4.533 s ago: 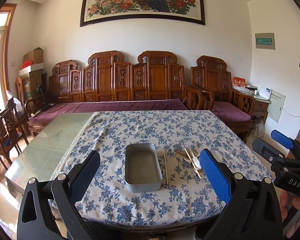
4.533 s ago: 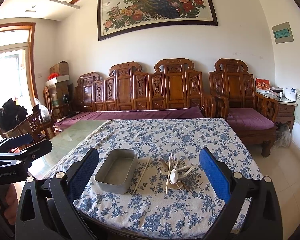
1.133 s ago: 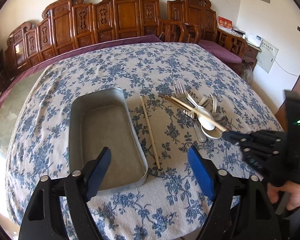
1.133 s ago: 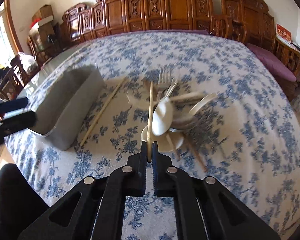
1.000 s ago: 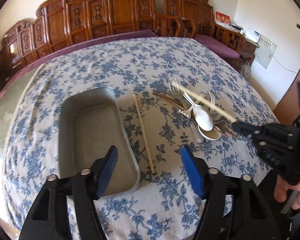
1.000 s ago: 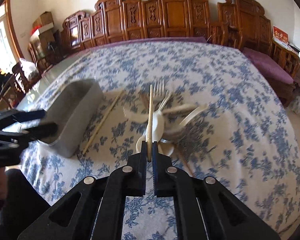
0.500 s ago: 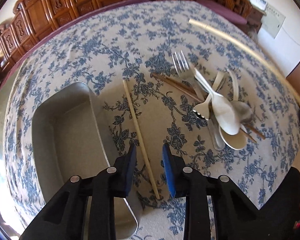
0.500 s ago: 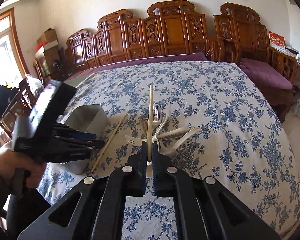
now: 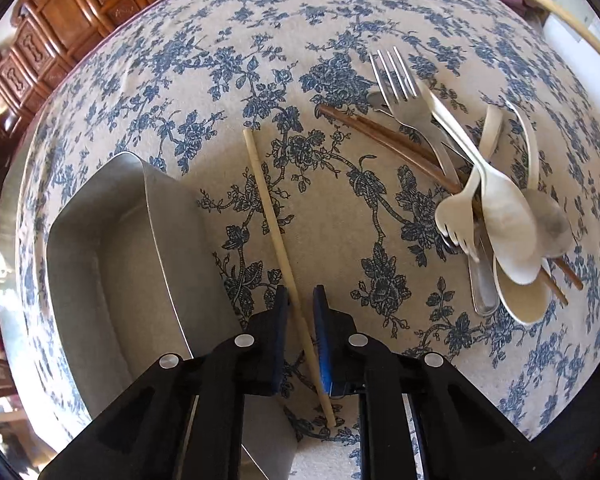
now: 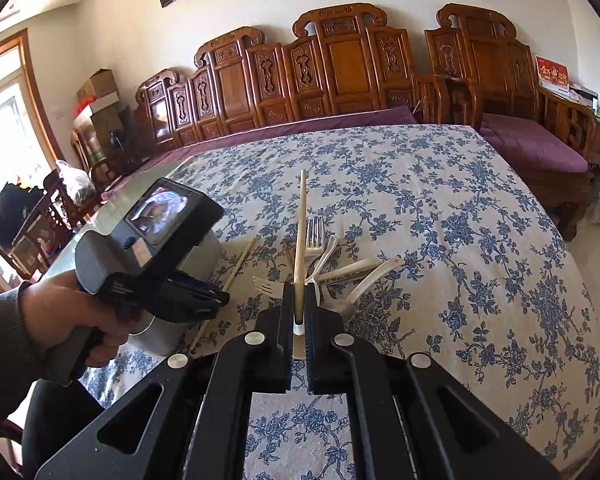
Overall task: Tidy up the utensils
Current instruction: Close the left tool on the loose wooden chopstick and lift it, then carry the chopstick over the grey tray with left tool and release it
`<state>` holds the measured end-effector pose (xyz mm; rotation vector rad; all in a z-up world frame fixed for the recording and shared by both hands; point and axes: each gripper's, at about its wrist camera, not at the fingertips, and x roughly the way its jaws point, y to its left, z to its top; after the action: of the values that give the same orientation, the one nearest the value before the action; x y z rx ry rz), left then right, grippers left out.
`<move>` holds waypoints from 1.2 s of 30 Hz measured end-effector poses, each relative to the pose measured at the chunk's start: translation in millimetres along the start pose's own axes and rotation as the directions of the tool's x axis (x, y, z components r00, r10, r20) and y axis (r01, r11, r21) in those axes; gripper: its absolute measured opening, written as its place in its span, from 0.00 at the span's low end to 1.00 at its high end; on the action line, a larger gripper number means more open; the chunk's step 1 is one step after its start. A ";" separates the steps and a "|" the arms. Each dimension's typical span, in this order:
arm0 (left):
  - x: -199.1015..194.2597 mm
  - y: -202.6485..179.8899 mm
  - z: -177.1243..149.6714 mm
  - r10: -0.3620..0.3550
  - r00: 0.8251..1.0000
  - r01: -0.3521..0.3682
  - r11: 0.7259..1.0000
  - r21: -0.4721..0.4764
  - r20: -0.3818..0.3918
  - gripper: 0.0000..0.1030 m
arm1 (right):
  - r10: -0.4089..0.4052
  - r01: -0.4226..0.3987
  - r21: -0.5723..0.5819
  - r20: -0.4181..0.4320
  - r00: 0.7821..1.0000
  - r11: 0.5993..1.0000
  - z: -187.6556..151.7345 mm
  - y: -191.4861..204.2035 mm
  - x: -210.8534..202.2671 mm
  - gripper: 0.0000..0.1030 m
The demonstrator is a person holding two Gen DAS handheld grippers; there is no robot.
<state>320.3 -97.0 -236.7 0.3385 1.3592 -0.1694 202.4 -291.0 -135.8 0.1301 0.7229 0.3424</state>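
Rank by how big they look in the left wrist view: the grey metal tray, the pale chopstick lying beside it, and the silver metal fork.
1. Grey metal tray, clearly largest.
2. Pale chopstick, longest but very thin.
3. Silver metal fork, partly buried under spoons, so its full length is unclear.
The tray and chopstick lie nearer the camera, which inflates them.

Metal tray near end hidden behind left hand-held gripper.

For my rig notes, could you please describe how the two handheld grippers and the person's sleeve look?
Both grippers, left gripper and right gripper, have black angular frames with silver rivets; the left's fingers carry blue pads. The left unit has a pistol handle and small screen. The sleeve is dark grey.
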 end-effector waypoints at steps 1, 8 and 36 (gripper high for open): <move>0.6 1.1 2.5 -0.004 1.000 0.004 1.000 -0.005 -0.014 0.13 | 0.002 -0.002 0.002 0.001 1.000 1.000 0.3 0.2 -0.6 0.06; 1.3 5.7 6.9 -0.054 0.998 0.053 0.998 -0.032 -0.042 0.06 | 0.010 -0.010 0.005 0.011 1.000 1.000 1.3 1.8 -4.8 0.06; -89.0 51.6 -41.4 -0.162 0.957 0.187 0.979 -0.081 0.242 0.04 | -0.015 0.015 -0.038 0.009 1.000 0.999 7.4 35.1 -5.9 0.06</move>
<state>279.5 -41.5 -149.7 0.1061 1.1571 -0.2765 194.0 -260.2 -118.4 0.0898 0.7082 0.3413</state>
